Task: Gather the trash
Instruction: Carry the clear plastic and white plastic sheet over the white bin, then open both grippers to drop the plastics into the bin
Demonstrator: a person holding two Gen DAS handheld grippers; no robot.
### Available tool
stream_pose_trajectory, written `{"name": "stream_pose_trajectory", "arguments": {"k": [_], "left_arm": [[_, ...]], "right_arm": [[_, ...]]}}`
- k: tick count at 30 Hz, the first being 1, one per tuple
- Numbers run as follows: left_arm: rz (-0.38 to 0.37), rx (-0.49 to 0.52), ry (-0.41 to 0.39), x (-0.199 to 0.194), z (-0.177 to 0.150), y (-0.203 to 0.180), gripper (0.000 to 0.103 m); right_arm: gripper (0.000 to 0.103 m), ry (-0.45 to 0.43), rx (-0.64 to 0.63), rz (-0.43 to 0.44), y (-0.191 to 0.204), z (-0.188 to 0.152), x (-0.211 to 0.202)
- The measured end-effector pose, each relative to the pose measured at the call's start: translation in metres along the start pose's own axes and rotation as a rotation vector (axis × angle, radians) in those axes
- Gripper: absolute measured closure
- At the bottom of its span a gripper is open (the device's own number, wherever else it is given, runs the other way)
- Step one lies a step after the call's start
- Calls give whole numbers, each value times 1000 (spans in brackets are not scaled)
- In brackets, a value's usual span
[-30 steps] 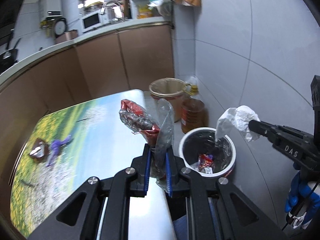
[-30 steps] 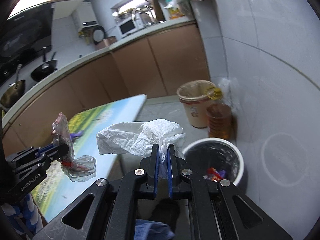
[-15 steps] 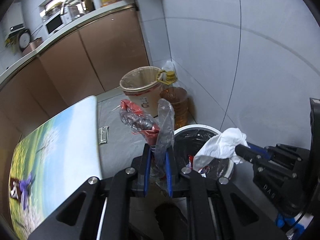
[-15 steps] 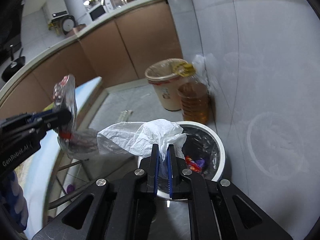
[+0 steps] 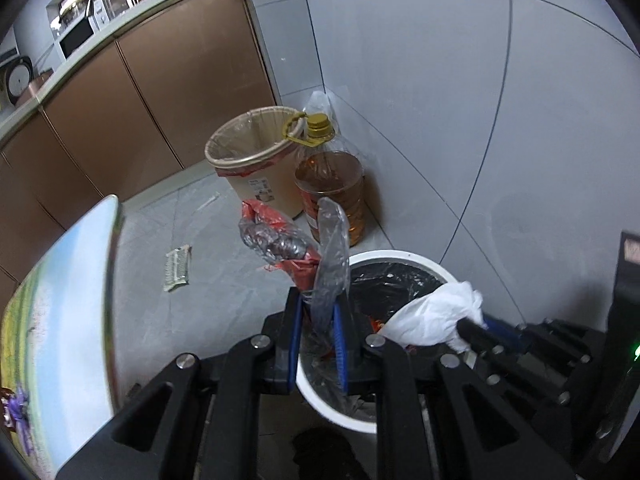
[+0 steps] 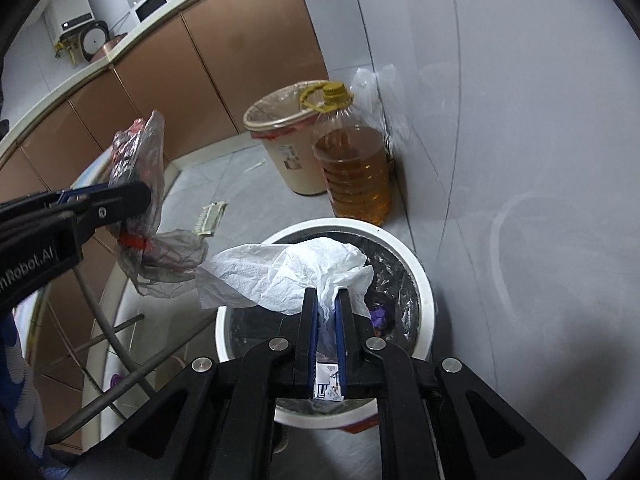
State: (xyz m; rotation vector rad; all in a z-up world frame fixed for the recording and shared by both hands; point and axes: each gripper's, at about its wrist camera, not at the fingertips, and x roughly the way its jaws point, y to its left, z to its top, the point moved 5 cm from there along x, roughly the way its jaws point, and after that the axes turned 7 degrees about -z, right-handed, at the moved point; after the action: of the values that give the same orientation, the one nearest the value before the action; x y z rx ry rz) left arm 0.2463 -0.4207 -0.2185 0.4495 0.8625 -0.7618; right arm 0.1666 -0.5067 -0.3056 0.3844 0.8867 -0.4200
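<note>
The left hand-held gripper pinches a crumpled plastic wrapper; the right hand-held gripper pinches a white tissue. Both hang over the white bin directly below. Released off-centre, light trash could drift onto the floor. Beyond stand an oil bottle and beige bin.

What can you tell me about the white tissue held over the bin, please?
The white tissue is a crumpled, creased sheet of thin paper. One bunched end is pinched in the shut right tongs; the rest fans out leftward. It hangs above the white bin lined with a black bag, not yet dropped in.
</note>
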Motion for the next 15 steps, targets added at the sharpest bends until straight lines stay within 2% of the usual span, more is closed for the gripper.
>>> {"name": "stream_pose_trajectory", "arguments": {"k": [2,4,5,6,7,8,15], "left_arm": [[-1,-4,6,5,2,0,86],[-3,-16,9,11,4,1,74],[-6,-28,6,12,5,2,70],[-9,-37,3,12,5,2,65],[-14,-49,-1,12,6,4,64],[-15,-59,-2,12,6,5,64],[-15,-83,-21,-2,7,7,62]], "right_arm": [[92,8,-4,-3,0,-1,6],[91,16,-6,-14,0,-3,13],[89,19,-4,-14,-1,-4,14],[82,22,-1,-17,-2,-5,16],[76,23,0,-19,-4,-5,18],[75,23,1,-20,-5,-5,18],[68,24,10,-17,-3,-9,12]]}}
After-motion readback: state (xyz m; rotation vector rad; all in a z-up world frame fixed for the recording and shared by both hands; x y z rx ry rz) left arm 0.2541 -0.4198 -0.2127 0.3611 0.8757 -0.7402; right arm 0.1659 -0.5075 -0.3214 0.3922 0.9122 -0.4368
